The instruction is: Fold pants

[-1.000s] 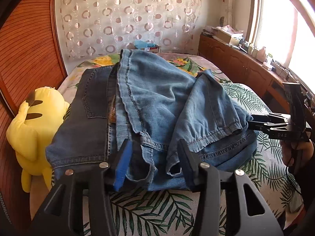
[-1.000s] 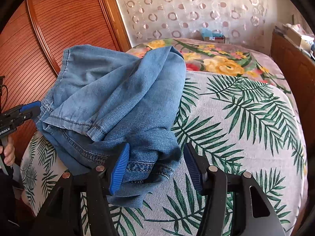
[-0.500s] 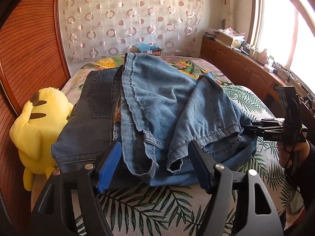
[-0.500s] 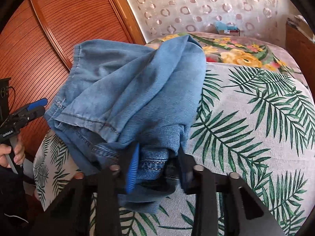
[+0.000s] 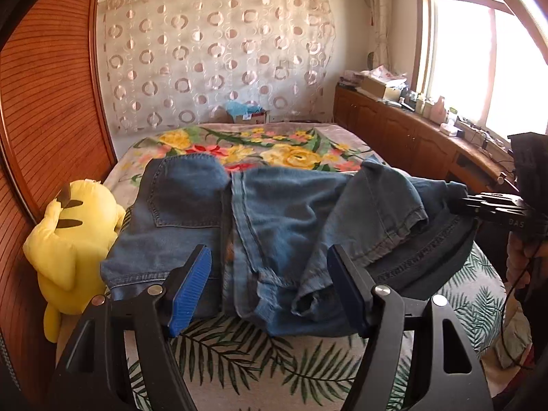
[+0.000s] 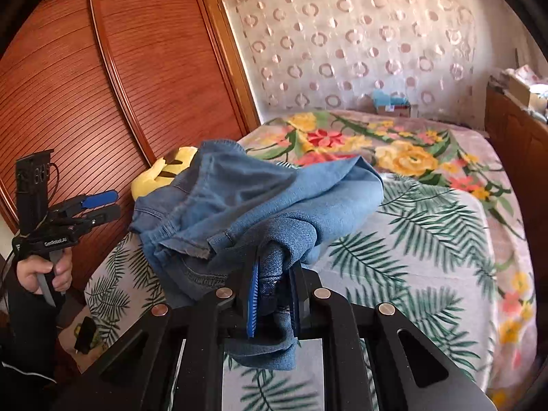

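Blue jeans (image 5: 281, 212) lie crumpled on the bedspread (image 5: 239, 359), with a back pocket facing up on the left and the legs bunched toward the right. My left gripper (image 5: 269, 257) hovers open in front of their near edge and touches no cloth. In the right wrist view my right gripper (image 6: 274, 274) has its jaws closing, and the pads pinch a thick fold of the jeans (image 6: 257, 198), lifting it off the bed. The left wrist view shows the right gripper (image 5: 460, 202) gripping the jeans' right end. The left gripper (image 6: 102, 205) shows open at the far left, held by a hand.
A yellow plush toy (image 5: 68, 239) leans between the bed and the slatted wooden wardrobe (image 5: 44, 102) on the left. A long wooden cabinet (image 5: 411, 137) with clutter runs under the window on the right. A cardboard box (image 5: 248, 114) sits at the head of the bed.
My left gripper let go of the jeans' near edge, opened wider and drew back and up. My right gripper closed on the jeans' fold and raised it.
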{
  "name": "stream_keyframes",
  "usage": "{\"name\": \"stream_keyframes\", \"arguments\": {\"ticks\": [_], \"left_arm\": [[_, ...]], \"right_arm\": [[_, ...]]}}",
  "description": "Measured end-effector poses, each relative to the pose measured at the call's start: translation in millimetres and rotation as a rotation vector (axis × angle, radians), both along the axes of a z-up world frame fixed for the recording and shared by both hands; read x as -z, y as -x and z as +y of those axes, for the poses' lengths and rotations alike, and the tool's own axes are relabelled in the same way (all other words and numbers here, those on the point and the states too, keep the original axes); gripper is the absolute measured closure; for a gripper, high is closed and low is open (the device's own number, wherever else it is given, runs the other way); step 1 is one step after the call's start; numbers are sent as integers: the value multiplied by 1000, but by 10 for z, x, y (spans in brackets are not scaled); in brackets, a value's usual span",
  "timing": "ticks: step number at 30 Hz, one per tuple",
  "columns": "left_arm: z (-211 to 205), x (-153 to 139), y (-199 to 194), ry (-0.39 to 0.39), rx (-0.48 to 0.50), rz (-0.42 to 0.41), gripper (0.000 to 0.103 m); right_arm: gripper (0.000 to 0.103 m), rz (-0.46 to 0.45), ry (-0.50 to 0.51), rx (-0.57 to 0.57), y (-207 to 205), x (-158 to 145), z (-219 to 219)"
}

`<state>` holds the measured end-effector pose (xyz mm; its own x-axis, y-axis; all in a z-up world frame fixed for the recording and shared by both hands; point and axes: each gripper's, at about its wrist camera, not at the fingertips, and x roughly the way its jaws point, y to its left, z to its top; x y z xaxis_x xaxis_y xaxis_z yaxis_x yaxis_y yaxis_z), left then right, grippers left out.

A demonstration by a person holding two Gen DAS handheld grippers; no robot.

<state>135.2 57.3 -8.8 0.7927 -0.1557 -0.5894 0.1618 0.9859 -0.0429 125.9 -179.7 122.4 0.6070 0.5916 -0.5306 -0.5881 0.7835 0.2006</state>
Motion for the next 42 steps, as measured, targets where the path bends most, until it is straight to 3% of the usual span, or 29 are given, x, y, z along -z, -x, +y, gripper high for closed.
{"name": "stream_keyframes", "arguments": {"ticks": [7,13,15,20,22,28,31,37,42], "left_arm": [[-379,-68,142,-4,95,-14,32],[-824,-5,50,-24,181,13,32],[-1009,48,-11,-29,212,33,32],[-1490,136,-80,-48,297,61,32],[-1700,175,-83,-58,337,71,32],[-2214,262,-121,-84,440,97,33],[-2395,347,-182,-89,472,126,42],[-2657,548,-297,-68,523,199,52],[-2793,687,-307,-78,559,244,53]], "right_arm": [[89,-16,58,127,546,3,-781],[87,18,145,241,699,338,-1223],[85,27,171,267,715,439,-1230],[60,25,195,326,813,597,-1294],[57,14,187,341,918,620,-1314],[48,-4,141,393,1025,629,-1270],[45,-19,134,421,1104,661,-1299],[43,-29,120,434,1151,703,-1261],[43,-28,121,432,1161,729,-1245]]}}
